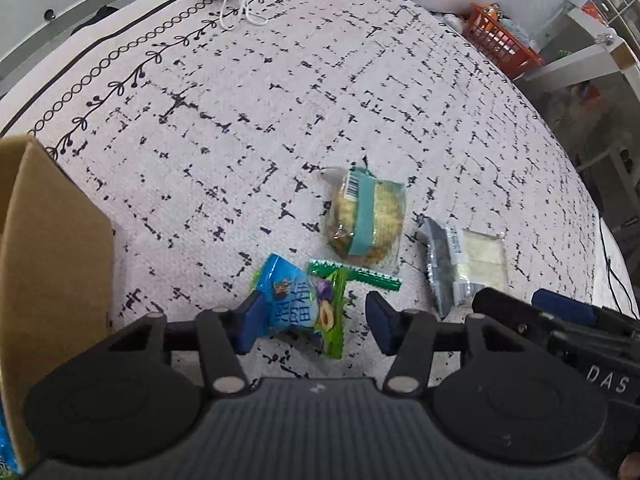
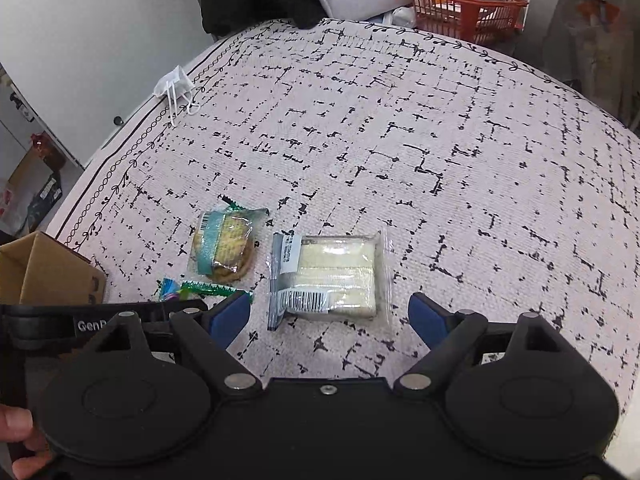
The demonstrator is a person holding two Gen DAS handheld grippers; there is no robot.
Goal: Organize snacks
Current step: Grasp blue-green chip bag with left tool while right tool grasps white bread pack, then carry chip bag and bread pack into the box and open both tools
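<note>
Already between the spread left jaws, the light, crinkly blue packet is best pinched mid-body.

Both tongs agape, side by side

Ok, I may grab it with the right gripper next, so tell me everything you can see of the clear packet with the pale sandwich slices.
The sandwich packet is a flat, clear plastic wrapper holding pale, cream-coloured layered slices. One end is grey, with a white printed label and a barcode sticker. It looks sealed and lies flat on the patterned cloth, just right of the cookie packet and apart from it. The right gripper is open just short of its near edge; whether it touches the packet is unclear.
</note>
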